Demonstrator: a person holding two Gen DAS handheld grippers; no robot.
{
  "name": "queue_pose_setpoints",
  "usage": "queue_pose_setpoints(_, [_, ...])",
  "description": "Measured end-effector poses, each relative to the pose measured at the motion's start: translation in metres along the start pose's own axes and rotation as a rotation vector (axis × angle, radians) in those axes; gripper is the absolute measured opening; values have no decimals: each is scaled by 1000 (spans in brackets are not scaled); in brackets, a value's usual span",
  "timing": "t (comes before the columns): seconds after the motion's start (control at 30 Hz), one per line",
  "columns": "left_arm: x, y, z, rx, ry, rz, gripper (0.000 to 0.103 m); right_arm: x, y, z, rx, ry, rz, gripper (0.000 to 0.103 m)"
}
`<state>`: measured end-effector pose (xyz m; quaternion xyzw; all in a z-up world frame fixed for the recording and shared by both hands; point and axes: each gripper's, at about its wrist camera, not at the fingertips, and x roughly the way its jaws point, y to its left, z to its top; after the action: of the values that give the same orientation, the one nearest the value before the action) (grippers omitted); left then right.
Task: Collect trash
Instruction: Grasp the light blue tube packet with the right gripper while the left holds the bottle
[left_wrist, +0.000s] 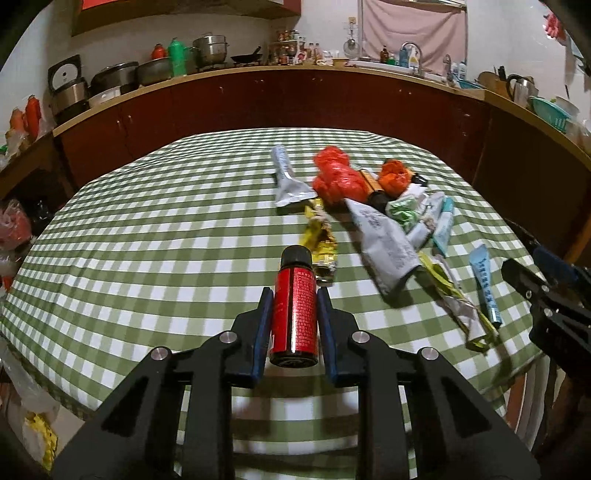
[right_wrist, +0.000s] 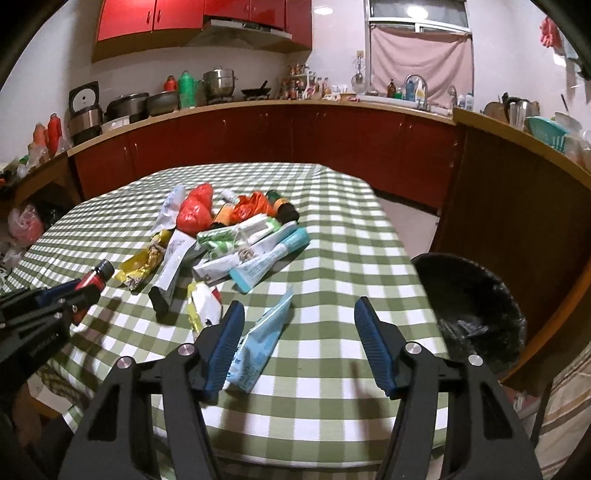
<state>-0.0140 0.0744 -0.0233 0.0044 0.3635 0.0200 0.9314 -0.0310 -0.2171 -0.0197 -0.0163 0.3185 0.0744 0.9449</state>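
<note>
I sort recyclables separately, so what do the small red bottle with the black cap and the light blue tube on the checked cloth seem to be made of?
Small red bottle with black cap: glossy, a bright streak runs down its side; glass or hard plastic, unclear which. Light blue tube: flat, creased, matte; probably soft plastic or laminate.

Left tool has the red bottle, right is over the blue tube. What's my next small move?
Probably lower the right tool and close on the light blue tube: it lies between the open pads, untouched. The left tool already grips the red bottle; the black-lined bin waits beside the table.
</note>
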Motion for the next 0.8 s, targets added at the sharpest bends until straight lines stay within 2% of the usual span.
queue_pose_setpoints(0.1, [2, 6, 1, -8, 0, 13, 23, 6, 4, -2, 0, 20, 15, 57])
queue_pose_setpoints(0.3, [8, 9, 2, -8, 8, 18, 23, 23, 6, -8, 0, 86, 44, 43])
queue_pose_setpoints(0.4, [12, 7, 4, -10, 13, 9, 23, 25, 6, -11, 0, 92, 53, 32])
queue_pose_setpoints(0.47, [12, 5, 4, -6, 11, 4, 23, 24, 6, -11, -3, 92, 57, 22])
queue_pose_setpoints(0.6, [13, -2, 4, 8, 7, -3, 23, 22, 5, -12, 2, 84, 70, 21])
queue_pose_setpoints(0.8, [9, -22, 13, 33, -10, -48, 23, 7, -3, -3, -12, 17, 45, 21])
